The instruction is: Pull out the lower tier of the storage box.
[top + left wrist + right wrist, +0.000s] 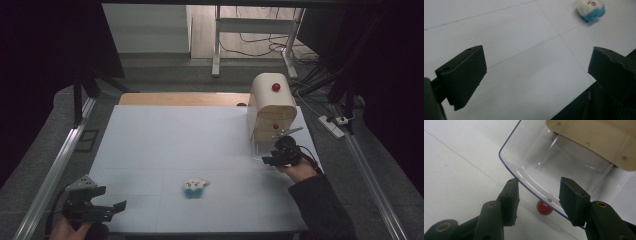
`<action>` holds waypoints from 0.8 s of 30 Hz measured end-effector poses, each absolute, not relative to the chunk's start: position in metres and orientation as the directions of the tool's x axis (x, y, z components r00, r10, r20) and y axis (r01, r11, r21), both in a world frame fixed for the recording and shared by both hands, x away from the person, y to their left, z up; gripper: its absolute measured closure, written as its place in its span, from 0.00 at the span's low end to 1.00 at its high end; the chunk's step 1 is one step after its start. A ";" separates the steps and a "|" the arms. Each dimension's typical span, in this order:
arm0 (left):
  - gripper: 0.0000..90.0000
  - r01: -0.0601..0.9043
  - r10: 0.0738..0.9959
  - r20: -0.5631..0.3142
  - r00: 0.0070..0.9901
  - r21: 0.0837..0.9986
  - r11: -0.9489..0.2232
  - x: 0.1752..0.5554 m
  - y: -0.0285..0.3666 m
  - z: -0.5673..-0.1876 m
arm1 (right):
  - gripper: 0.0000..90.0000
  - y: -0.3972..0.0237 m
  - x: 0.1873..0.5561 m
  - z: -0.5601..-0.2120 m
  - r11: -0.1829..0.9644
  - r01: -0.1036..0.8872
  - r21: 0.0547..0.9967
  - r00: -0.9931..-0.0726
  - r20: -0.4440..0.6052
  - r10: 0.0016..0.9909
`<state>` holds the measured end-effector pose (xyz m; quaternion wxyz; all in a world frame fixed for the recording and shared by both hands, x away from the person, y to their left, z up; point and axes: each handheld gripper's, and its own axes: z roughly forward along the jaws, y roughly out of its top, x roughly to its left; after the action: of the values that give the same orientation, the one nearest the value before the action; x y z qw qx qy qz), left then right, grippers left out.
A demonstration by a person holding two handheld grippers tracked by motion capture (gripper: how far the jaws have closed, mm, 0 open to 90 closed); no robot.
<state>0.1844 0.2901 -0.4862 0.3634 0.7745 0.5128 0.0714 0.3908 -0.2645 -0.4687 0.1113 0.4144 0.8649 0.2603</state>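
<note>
From the high view, your right gripper (281,152) sits at the foot of the wooden box (272,107), at its front, the side toward you. Your left gripper (97,205) waits well away from the box, at the table's (165,135) near left corner, and the plush toy (195,186) lies between the two, nearer you than the box. The risk here is leverage: the box is tall and light-looking, so a pull off its line could drag or tip it rather than move its lid

In the left gripper view, the jaws stand wide apart with nothing between them, only bare table; the toy (591,9) lies ahead, far from the box. That hand steadies nothing, so if the box slides you have no brace on it

In the right gripper view, the jaws are half parted on either side of the red knob (544,207) that hangs under the rim of the clear lid (554,170). I judge the pads are not yet pressing on it: gaps show on both sides. The knob is small, round and smooth, so it could squirt out if you close off-centre. The lid's rim crosses between the fingers (510,200); clamp that instead and you may jam or flex the plastic
</note>
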 end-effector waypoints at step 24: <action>0.02 0.739 0.842 -0.265 0.470 0.639 -0.212 0.184 0.290 -0.486 | 0.41 -0.268 0.378 -0.476 0.476 0.671 0.568 -0.591 0.023 0.806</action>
<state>0.1842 0.2904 -0.4861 0.3661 0.7753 0.5098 0.0701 0.3784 -0.2676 -0.4761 0.1250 0.4347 0.8499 0.2704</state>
